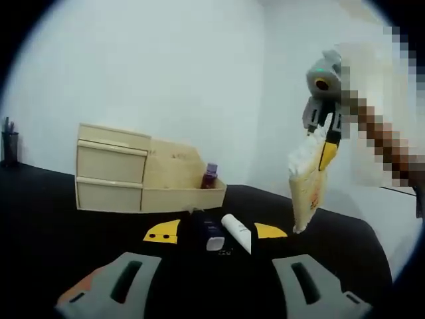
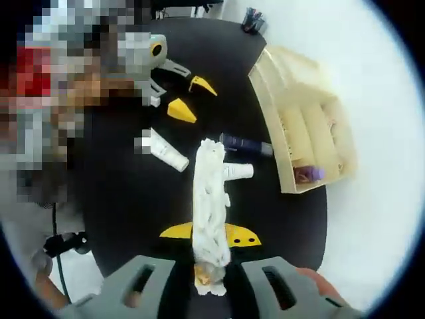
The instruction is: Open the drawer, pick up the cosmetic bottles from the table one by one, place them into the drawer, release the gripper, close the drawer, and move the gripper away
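A cream drawer cabinet (image 1: pixel 111 166) (image 2: pixel 302 113) stands on the black table (image 1: pixel 40 206), its bottom drawer (image 1: pixel 182 197) pulled out with a purple bottle (image 1: pixel 210 176) (image 2: pixel 309 174) inside. My left gripper (image 1: pixel 216 232) (image 2: pixel 191 98) hangs open over a dark bottle (image 1: pixel 210 234) (image 2: pixel 246 144) and a white tube (image 1: pixel 237 232) lying on the table. My right gripper (image 2: pixel 209 234) (image 1: pixel 323 143) is shut on a long whitish pouch (image 2: pixel 211 199) (image 1: pixel 307 183), held in the air right of the drawer. Two white tubes (image 2: pixel 163 151) (image 2: pixel 237 171) lie below it.
A dark pen holder (image 1: pixel 8 143) (image 2: pixel 252 20) stands at the table's far corner. A white wall rises behind the cabinet. A person's arm reaches in from the right of the left gripper view. A black cable (image 2: pixel 56 232) hangs off the table's edge.
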